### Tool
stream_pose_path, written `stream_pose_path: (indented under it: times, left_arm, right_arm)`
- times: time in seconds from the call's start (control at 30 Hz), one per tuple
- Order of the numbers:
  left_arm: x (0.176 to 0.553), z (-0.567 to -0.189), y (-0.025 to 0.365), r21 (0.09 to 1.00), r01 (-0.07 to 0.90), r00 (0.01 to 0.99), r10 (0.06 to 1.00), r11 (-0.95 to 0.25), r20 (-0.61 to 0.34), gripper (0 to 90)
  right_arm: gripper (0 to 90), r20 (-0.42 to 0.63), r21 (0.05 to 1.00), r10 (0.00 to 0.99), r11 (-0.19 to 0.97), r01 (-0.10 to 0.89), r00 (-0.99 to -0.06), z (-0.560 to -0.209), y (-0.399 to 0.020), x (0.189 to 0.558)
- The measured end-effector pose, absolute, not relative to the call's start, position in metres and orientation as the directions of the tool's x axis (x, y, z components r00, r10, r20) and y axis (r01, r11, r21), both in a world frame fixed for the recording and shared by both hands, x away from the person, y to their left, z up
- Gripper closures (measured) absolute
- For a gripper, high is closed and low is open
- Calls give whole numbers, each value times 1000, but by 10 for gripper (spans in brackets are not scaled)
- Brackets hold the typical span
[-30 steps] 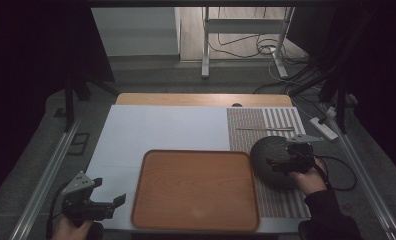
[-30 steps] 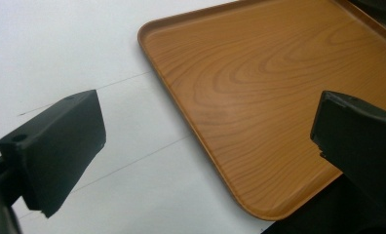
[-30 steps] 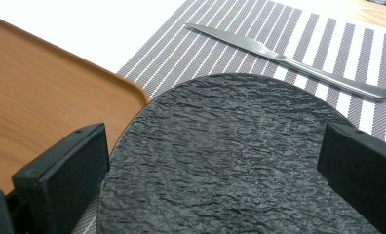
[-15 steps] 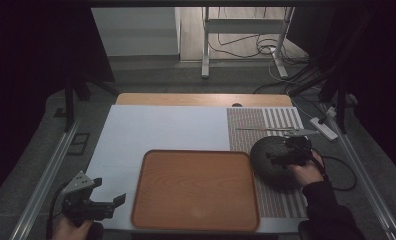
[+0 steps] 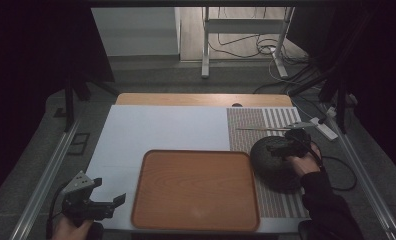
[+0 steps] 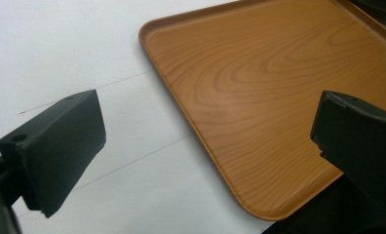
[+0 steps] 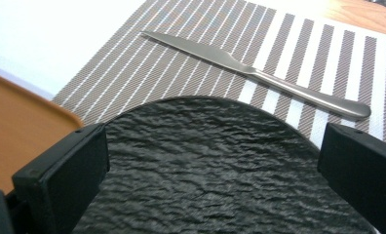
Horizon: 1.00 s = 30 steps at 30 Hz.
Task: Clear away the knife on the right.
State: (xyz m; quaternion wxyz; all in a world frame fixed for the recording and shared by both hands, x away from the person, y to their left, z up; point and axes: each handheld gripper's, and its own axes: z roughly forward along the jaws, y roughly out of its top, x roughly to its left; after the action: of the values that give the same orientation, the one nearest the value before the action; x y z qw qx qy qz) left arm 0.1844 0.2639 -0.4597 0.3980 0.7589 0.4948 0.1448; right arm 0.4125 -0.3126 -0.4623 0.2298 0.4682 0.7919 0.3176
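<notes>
**A:** Nearest you, at the front left corner of the worktop (image 5: 151, 125), your left claw (image 5: 117, 201) was spread wide with nothing between its jaws. It hung over the white sheet (image 6: 74, 53) just beside the near left corner of the wooden tray (image 5: 196, 187), which lay bare.

**B:** And my right?

**A:** Your right claw (image 5: 272, 147) was also spread apart, gripping nothing. In the right gripper view the jaws stood to either side of the black slate-textured plate (image 7: 220, 165), above its surface. The plate sat on the striped placemat (image 5: 273, 122), just right of the tray; I could not tell whether the two rims touched.

**B:** So how should I have taken the plate?

**A:** My judgement: you were hovering over the middle, where a flat plate gives the jaws nothing to bite. You would have done better to draw back to the rim nearest you, tip the claw so one jaw slid under the edge and the other came down on top, then close firmly. The rough surface probably helps the grip, but the plate looked heavy for an edge hold, so a deep bite mattered.

**B:** Anything beyond it to mind?

**A:** The table knife (image 7: 259, 73) lay on the placemat past the plate's far edge, apart from it. Lifting straight up before carrying left toward the tray would have kept you from nudging it.
</notes>
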Motion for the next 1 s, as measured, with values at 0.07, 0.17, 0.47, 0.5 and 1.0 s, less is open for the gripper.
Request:
stream_pose_path:
  times: [0.07, 0.17, 0.47, 0.5, 1.0]
  left_arm:
    - [184, -460, 264, 747, 636, 468, 866, -193, -174, 0]
    - [184, -460, 264, 747, 635, 469, 866, -194, -174, 0]
    - [184, -460, 264, 748, 635, 470, 865, -194, -175, 0]
    - [184, -460, 264, 748, 635, 470, 865, -194, -175, 0]
    - [185, -460, 264, 747, 636, 470, 865, -194, -177, 0]
  right_arm:
    - [0, -75, 715, 890, 362, 598, -450, -463, -313, 416]
    - [0, -82, 711, 891, 366, 600, -446, -464, -313, 420]
    - [0, -113, 691, 903, 372, 620, -415, -471, -313, 435]
    - [0, -110, 687, 903, 370, 625, -415, -472, -313, 436]
    - [0, -88, 658, 921, 340, 672, -380, -476, -319, 454]
